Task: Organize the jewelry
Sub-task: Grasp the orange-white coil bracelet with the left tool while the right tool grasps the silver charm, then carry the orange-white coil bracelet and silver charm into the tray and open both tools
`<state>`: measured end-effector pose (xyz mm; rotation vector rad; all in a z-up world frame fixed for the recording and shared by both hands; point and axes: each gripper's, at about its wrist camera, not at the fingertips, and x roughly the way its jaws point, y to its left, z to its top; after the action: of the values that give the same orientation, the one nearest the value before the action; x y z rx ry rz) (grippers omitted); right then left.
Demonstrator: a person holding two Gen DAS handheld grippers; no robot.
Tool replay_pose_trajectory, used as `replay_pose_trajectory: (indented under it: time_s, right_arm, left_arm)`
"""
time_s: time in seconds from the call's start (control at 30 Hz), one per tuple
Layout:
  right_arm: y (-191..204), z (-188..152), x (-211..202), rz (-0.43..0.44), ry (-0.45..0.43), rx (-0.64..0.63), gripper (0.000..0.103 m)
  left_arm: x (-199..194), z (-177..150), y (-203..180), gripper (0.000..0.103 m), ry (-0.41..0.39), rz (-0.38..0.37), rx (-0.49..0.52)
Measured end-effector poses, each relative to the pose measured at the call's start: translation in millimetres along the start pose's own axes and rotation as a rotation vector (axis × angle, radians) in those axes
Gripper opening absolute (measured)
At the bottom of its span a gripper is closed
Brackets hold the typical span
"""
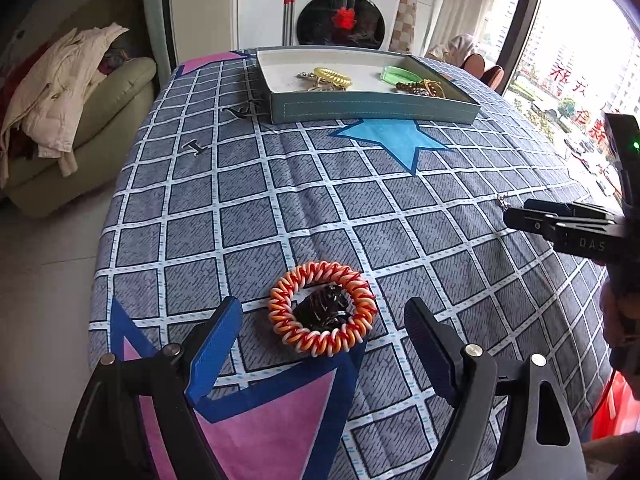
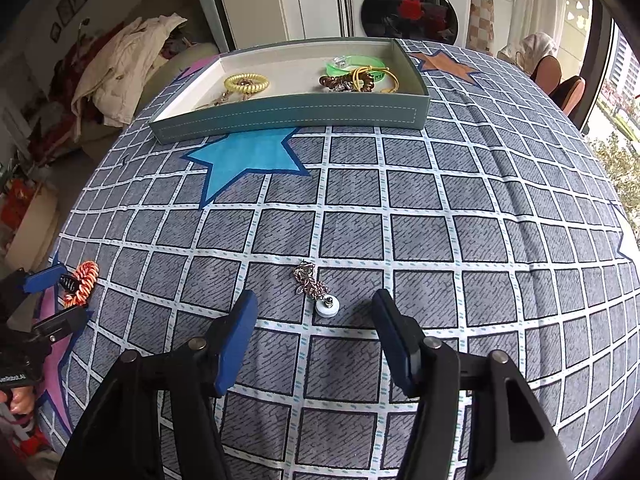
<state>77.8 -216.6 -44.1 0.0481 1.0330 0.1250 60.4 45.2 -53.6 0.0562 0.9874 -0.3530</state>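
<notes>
1. Left wrist view: the left tool (image 1: 324,320) tilts steeply down over the desk (image 1: 280,208), its jaws apart and empty. The orange-and-white coil band (image 1: 323,308) lies flat on the checked cloth just ahead, between the finger lines but untouched, with a dark clip (image 1: 325,309) inside its ring.
2. Only this view shows the right tool (image 1: 516,216) from the side, reaching in from the right edge with its tips low by a small silver piece.
3. The tray (image 1: 372,110) sits at the far end of the desk, holding a yellow coil band (image 1: 333,77) and a green bracelet (image 1: 400,76).
4. Right wrist view: the right tool (image 2: 316,316) also points steeply down, jaws part-way apart, pads clear of everything. The chain with a white charm (image 2: 316,290) lies on the cloth between them.
5. Only here does the left tool (image 2: 60,296) appear from outside, at the left edge, straddling the coil band (image 2: 82,282); a hand (image 2: 18,400) shows below it.
</notes>
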Motion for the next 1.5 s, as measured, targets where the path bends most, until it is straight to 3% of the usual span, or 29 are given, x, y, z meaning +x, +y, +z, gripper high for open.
replay_pose_trajectory:
  time_s: [0.13, 0.2, 0.3, 0.47, 0.57, 0.6, 0.63, 0.77, 1.2, 1.5]
  right_arm:
    - [5.4, -1.3, -0.2, -0.019, -0.004, -0.029, 0.048]
    - [7.7, -1.7, 0.1, -0.027, -0.004, -0.041, 0.046]
    - [11.5, -1.8, 0.7, -0.034, 0.0, -0.06, 0.045]
    - [17.9, 0.6, 3.8, -0.05, 0.004, -0.088, 0.043]
    - [20.6, 1.3, 3.3, -0.044, 0.004, -0.092, 0.026]
    - [21.4, 1.3, 3.3, -0.042, 0.004, -0.094, 0.014]
    - [22.3, 0.8, 3.1, -0.045, 0.003, -0.096, 0.012]
    - [21.5, -0.5, 0.8, -0.039, -0.009, -0.082, 0.012]
    - [16.0, 15.4, -18.5, 0.005, -0.069, -0.042, 0.012]
    - [4.7, 47.3, -27.9, 0.053, -0.106, -0.001, 0.012]
  left_arm:
    - [2.2, 0.5, 1.7, 0.097, -0.005, 0.002, -0.028]
    - [4.1, 0.6, 3.1, 0.084, 0.003, -0.008, -0.039]
    - [6.8, -0.9, 5.3, 0.083, 0.009, -0.017, -0.054]
    - [6.5, 0.0, 4.3, 0.073, 0.007, -0.02, -0.052]
    - [5.0, 0.2, 5.3, 0.065, -0.001, -0.031, -0.062]
    - [4.3, 0.5, 5.3, 0.062, -0.006, -0.033, -0.062]
    - [3.5, 1.0, 5.3, 0.061, -0.01, -0.033, -0.063]
    - [0.8, 3.9, 5.3, 0.054, -0.017, -0.034, -0.066]
    - [-15.9, 28.7, 2.7, 0.053, -0.072, -0.061, -0.083]
    - [-14.0, 67.1, -0.7, 0.053, -0.104, -0.055, -0.083]
